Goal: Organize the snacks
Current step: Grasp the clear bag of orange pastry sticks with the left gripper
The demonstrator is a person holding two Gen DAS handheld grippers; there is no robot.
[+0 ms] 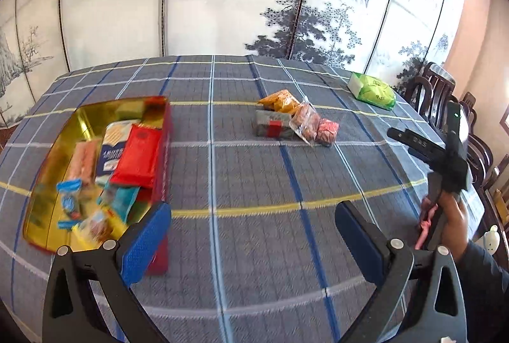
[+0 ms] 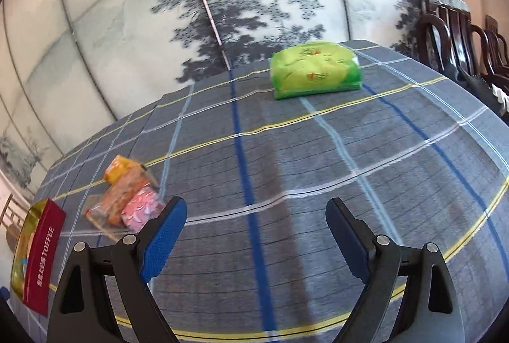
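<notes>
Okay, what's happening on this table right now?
A person with two handheld grippers is sorting snacks into a red tin, which already holds several packets. Both the left gripper and right gripper are open and empty above the tablecloth. A small pile of snacks still lies loose mid-table.

One tin (image 1: pixel 163 133), four loose snacks (image 1: pixel 294 120), one tissue pack (image 2: pixel 315 69)

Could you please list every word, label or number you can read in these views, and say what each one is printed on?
"TOFFEE": white letters on the red side of the tin box, right wrist view; the characters beside it are too blurred to read.
Green packet: small orange marks, too small to read.
Blue and white snack packet inside the tin: print blurred, unreadable.
Loose snacks on the tablecloth: no readable text.
</notes>
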